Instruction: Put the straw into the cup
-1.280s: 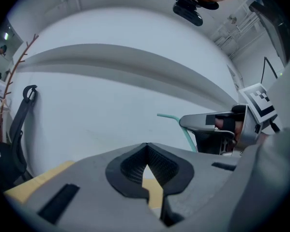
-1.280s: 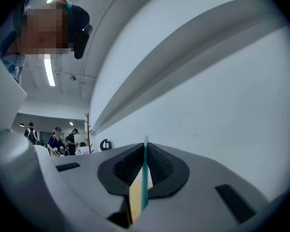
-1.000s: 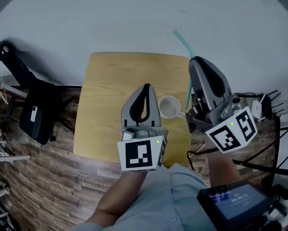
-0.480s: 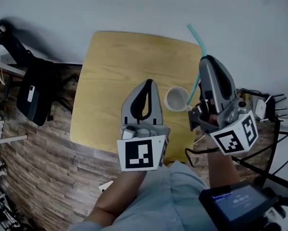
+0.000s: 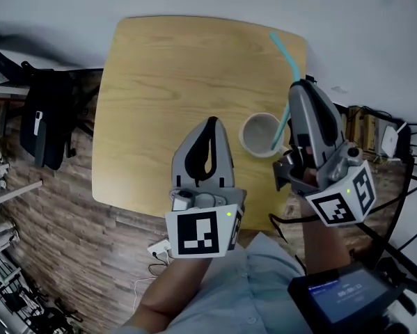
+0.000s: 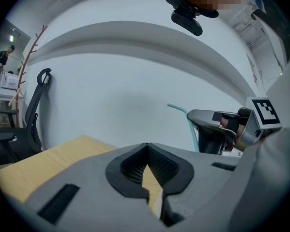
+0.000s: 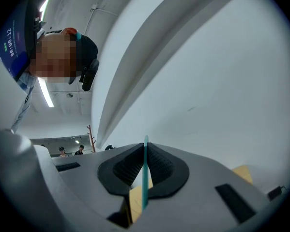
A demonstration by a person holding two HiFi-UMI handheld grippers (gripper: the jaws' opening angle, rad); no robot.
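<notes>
Head view: thin teal plastic bendy straw (image 5: 286,96) slants over yellow wooden table (image 5: 159,82). Lower end at mouth of small white cup (image 5: 258,135), near right rim. Right gripper (image 5: 300,88) alongside straw. Left gripper (image 5: 209,124) hovers left of cup.

Left gripper view: jaws together, nothing between.

Right gripper view: jaws pinched on straw shaft. Likely light, thin-walled, slick, crushable, so gentle hold below bend suits.

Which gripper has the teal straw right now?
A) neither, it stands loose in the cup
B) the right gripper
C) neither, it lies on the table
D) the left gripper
B: in the right gripper view the straw runs between the jaws of the right gripper, which are closed on it; the left gripper is shut on nothing.
</notes>
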